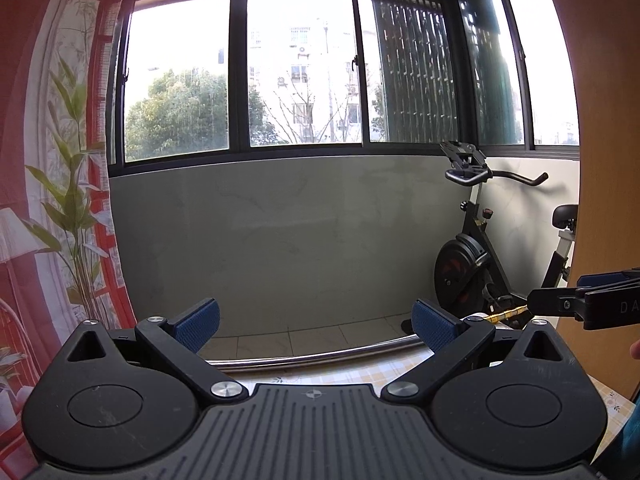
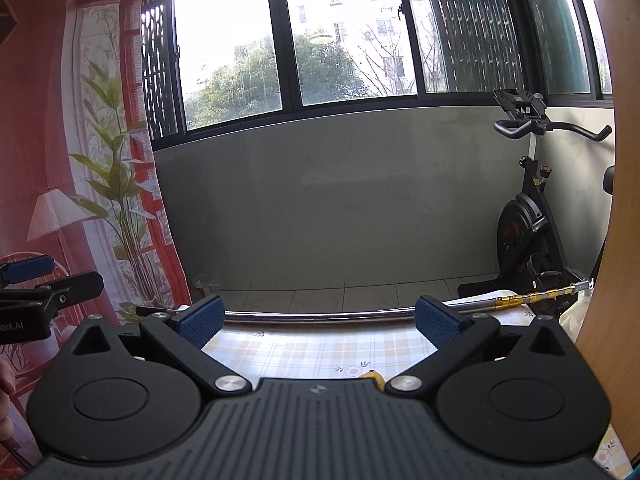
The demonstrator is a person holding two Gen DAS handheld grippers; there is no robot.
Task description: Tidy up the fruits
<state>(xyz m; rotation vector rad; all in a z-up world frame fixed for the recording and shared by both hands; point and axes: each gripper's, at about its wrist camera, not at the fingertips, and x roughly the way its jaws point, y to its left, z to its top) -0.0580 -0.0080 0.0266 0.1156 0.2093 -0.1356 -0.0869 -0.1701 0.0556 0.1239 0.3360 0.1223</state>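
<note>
Evidently both pairs of jaws were spread wide with nothing held between them. The left gripper (image 1: 316, 320) and right gripper (image 2: 318, 320) were held level, side by side, above the checked tablecloth (image 2: 320, 350). A yellow fruit (image 2: 373, 377) was glimpsed just behind the right jaws, mostly hidden.
</note>
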